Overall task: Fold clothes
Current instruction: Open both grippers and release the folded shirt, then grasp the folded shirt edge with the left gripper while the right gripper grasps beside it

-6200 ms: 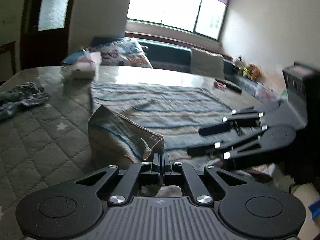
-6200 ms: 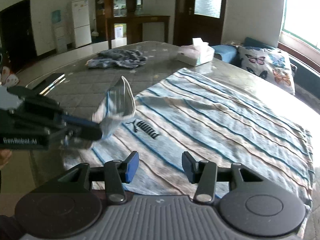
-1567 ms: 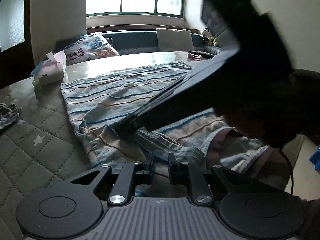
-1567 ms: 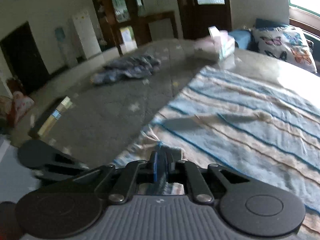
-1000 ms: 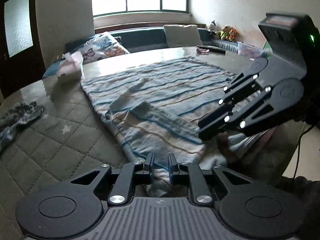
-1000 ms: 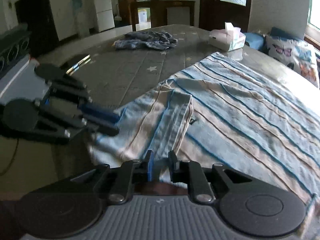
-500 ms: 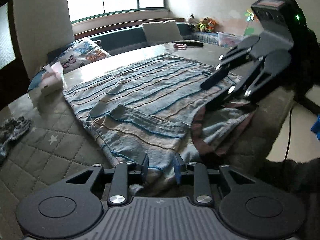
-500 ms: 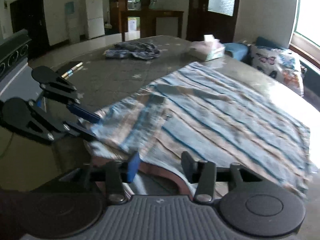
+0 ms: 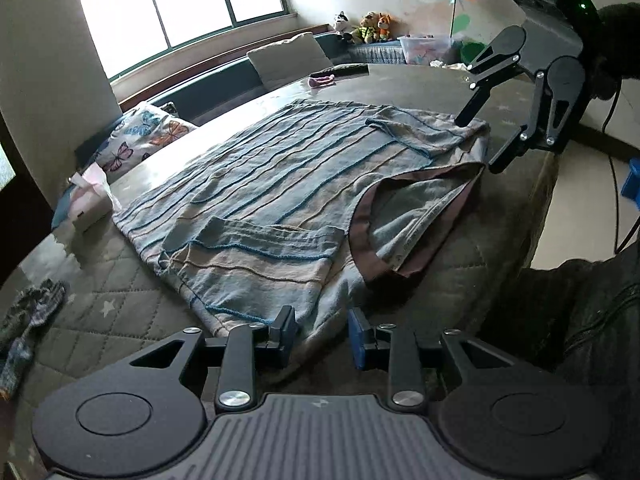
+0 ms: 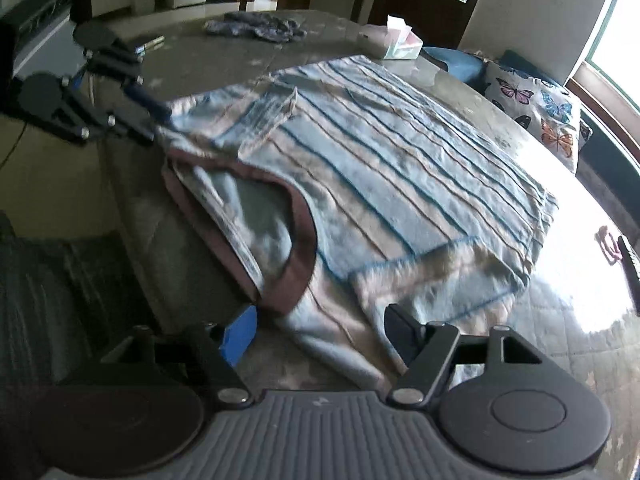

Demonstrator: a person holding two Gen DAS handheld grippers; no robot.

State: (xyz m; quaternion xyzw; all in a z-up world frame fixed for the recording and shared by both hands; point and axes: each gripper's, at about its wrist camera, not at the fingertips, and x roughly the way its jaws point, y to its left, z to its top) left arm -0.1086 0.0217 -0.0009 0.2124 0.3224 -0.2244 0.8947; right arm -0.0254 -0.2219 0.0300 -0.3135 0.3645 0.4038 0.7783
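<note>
Only the left wrist view shows plush toys (image 9: 362,22) at upper centre. The right view is blurred, its striped shirt (image 10: 400,168) soft-edged. Both the left hand-held gripper (image 9: 322,334) and right hand-held gripper (image 10: 320,330) are opening, pads clear of the shirt edge between them.

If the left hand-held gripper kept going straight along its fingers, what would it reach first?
Most likely the folded-in sleeve of the striped T-shirt. The left hand-held gripper points down at the near shoulder edge, which already lies between its opening jaws without being pinched. Depth is hard to judge through the fisheye.
</note>
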